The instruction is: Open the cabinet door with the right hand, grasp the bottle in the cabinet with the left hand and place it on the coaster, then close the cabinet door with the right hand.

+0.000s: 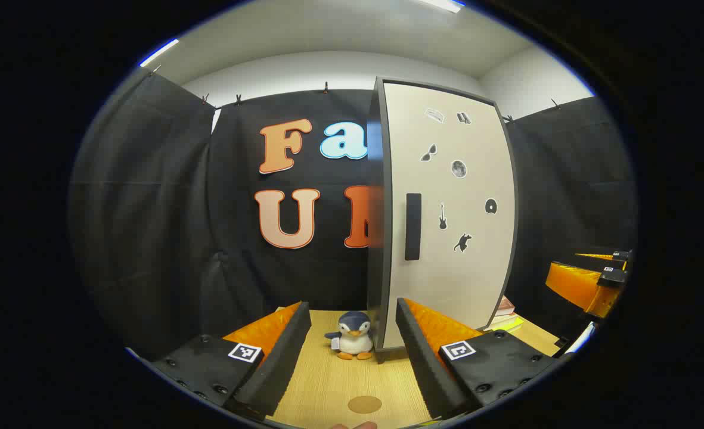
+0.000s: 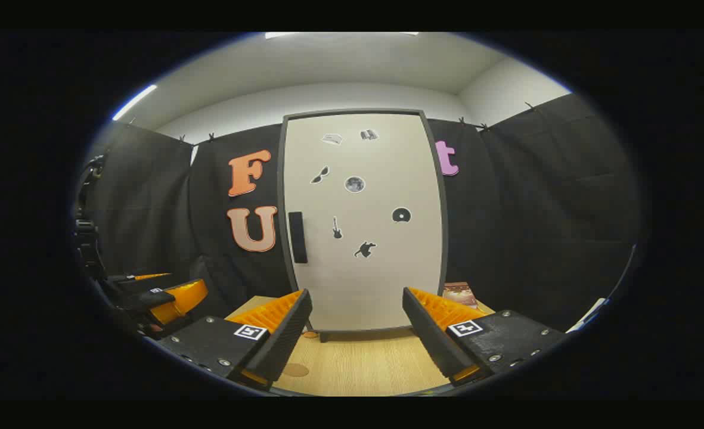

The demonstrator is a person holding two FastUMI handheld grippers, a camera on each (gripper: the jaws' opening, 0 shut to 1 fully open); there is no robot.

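A tall cabinet stands on the wooden table, its white door shut and dotted with small black stickers. A black vertical handle sits at the door's left edge, handle. The shut door hides what is inside. A round brown coaster lies on the table in front of the cabinet, coaster. My left gripper is open, well short of the cabinet's left front corner. My right gripper is open and faces the door squarely, some way back. Each gripper appears at the other view's edge: right gripper, left gripper.
A small penguin plush stands on the table against the cabinet's left front corner. A few books lie to the right of the cabinet. Black cloth walls close in the booth on all sides.
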